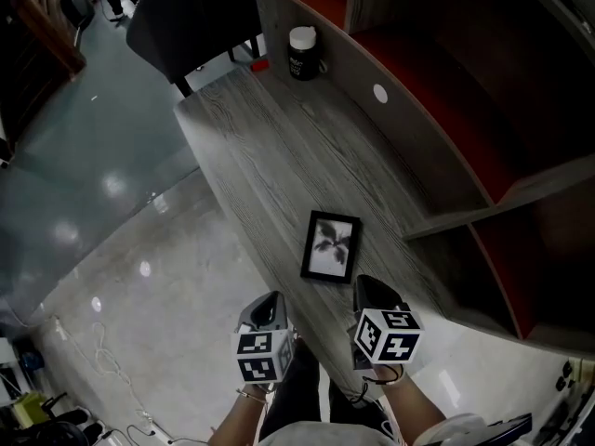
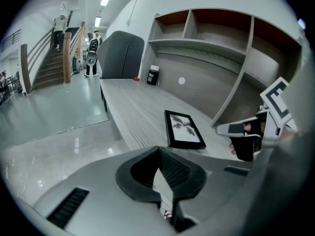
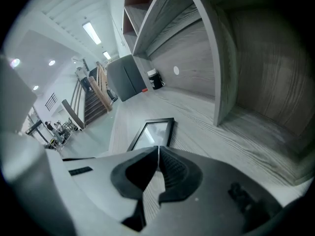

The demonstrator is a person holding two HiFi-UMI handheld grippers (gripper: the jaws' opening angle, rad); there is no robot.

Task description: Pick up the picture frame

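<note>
Left claw and right claw, both closed empty, near a black rectangular picture frame on grained desk.

picture frame: near end hidden behind right gripper | jar: label unreadable | chair: cut off at top

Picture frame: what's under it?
The picture frame lies flat, face up, on the grey wood-grain desk. Nothing shows at its edges. Its back and the desk patch beneath are covered, so anything thin there cannot be seen.
</note>
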